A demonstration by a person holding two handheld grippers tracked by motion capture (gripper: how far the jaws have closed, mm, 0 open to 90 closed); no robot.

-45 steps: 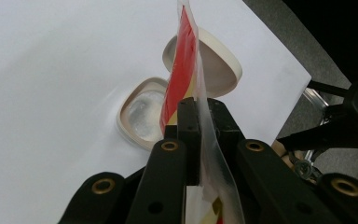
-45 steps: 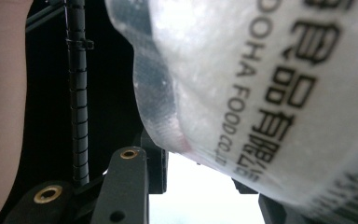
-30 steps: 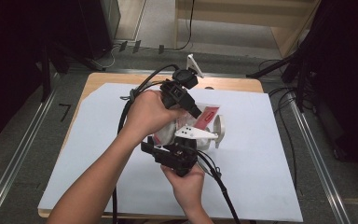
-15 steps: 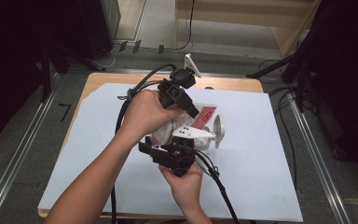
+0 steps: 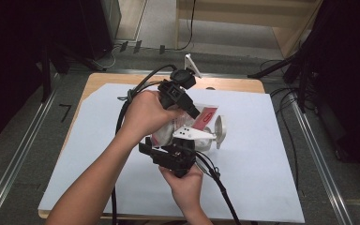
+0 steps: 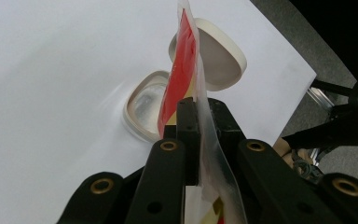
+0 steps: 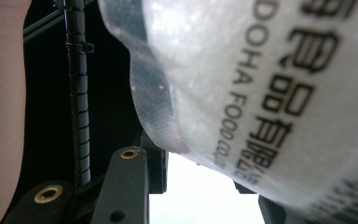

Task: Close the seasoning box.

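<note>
A clear plastic food packet (image 5: 207,116) with a red label hangs over the white sheet, held between both grippers. My left gripper (image 5: 193,111) comes from above and is shut on the packet's (image 6: 182,70) thin sealed edge, its jaws (image 6: 198,116) pressed together on the film. Lower down, my right gripper (image 5: 178,149) points up from the near side, shut on the packet's bulging body (image 7: 270,93), which carries black print. Under the packet a small white container (image 6: 142,105) sits with its hinged lid (image 6: 220,55) up, seen in the high view as a container (image 5: 218,131) beside the grippers.
A large white sheet (image 5: 262,168) covers the wooden table (image 5: 236,84). A small white stand (image 5: 192,63) is at the table's far edge. Black cables (image 5: 122,112) trail from both grippers. Metal rails (image 5: 23,145) and dark equipment flank the table.
</note>
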